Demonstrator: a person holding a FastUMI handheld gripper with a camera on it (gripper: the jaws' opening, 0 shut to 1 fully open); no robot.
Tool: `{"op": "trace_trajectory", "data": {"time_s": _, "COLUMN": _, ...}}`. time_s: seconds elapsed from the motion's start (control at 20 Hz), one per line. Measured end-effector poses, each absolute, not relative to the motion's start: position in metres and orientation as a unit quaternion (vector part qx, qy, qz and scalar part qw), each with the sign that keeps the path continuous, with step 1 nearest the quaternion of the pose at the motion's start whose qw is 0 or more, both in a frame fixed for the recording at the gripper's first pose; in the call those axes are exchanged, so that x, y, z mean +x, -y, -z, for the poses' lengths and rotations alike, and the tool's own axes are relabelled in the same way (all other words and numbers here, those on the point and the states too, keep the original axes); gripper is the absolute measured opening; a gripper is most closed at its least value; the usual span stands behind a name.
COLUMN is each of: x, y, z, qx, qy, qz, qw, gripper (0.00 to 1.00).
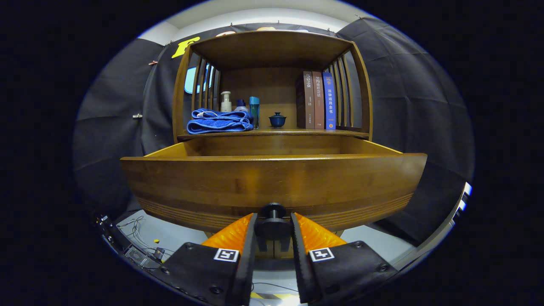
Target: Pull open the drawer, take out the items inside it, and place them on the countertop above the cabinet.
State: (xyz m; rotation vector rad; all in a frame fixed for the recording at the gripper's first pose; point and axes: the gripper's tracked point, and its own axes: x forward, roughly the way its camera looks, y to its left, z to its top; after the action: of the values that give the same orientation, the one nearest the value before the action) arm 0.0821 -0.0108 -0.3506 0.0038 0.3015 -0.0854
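The glossy honey-brown wooden drawer (272, 182) carries a round black knob (273, 211) and fine grooved lines along its lower edge. On the brown countertop (272, 133) lie a bright blue folded towel (220, 121), a dark blue lidded cup (277, 120) and two brown books beside one blue book (328, 100).

Drawer (272, 182) pulled out near, knob (273, 211) between claw (273, 229) fingers, surface (272, 133) behind, towel (219, 121) left, books (318, 100) right.

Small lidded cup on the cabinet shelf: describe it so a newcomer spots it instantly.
Above the pulled-out drawer whose knob sits between the gripper fingers, find the open shelf. The cup stands mid-shelf, between the teal bottle and the upright books. Dark blue, squat, knobbed lid.
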Motion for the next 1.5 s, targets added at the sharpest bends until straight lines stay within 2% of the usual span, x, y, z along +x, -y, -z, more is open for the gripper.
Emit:
{"op": "trace_trajectory", "data": {"time_s": 0.05, "x": 0.082, "y": 0.008, "z": 0.347, "qx": 0.005, "qy": -0.146, "qz": 0.038, "qw": 0.989, "gripper": 0.49}}
{"op": "trace_trajectory", "data": {"time_s": 0.2, "x": 0.075, "y": 0.013, "z": 0.329, "qx": -0.002, "qy": -0.134, "qz": 0.039, "qw": 0.99, "gripper": 0.98}}
{"op": "trace_trajectory", "data": {"time_s": 0.55, "x": 0.084, "y": 0.039, "z": 0.237, "qx": 0.029, "qy": -0.109, "qz": 0.045, "qw": 0.993, "gripper": 0.99}}
{"op": "trace_trajectory", "data": {"time_s": 0.65, "x": 0.097, "y": 0.046, "z": 0.219, "qx": 0.041, "qy": -0.13, "qz": 0.046, "qw": 0.99, "gripper": 0.99}}
{"op": "trace_trajectory", "data": {"time_s": 0.85, "x": 0.13, "y": 0.039, "z": 0.215, "qx": 0.1, "qy": -0.236, "qz": 0.004, "qw": 0.966, "gripper": 0.99}}
{"op": "trace_trajectory", "data": {"time_s": 0.95, "x": 0.151, "y": 0.043, "z": 0.222, "qx": 0.127, "qy": -0.292, "qz": 0.007, "qw": 0.948, "gripper": 0.99}}
{"op": "trace_trajectory", "data": {"time_s": 1.15, "x": 0.189, "y": 0.056, "z": 0.262, "qx": 0.104, "qy": -0.404, "qz": 0.029, "qw": 0.908, "gripper": 0.99}}
{"op": "trace_trajectory", "data": {"time_s": 1.5, "x": 0.219, "y": 0.048, "z": 0.349, "qx": 0.058, "qy": -0.555, "qz": 0.018, "qw": 0.83, "gripper": 0.98}}
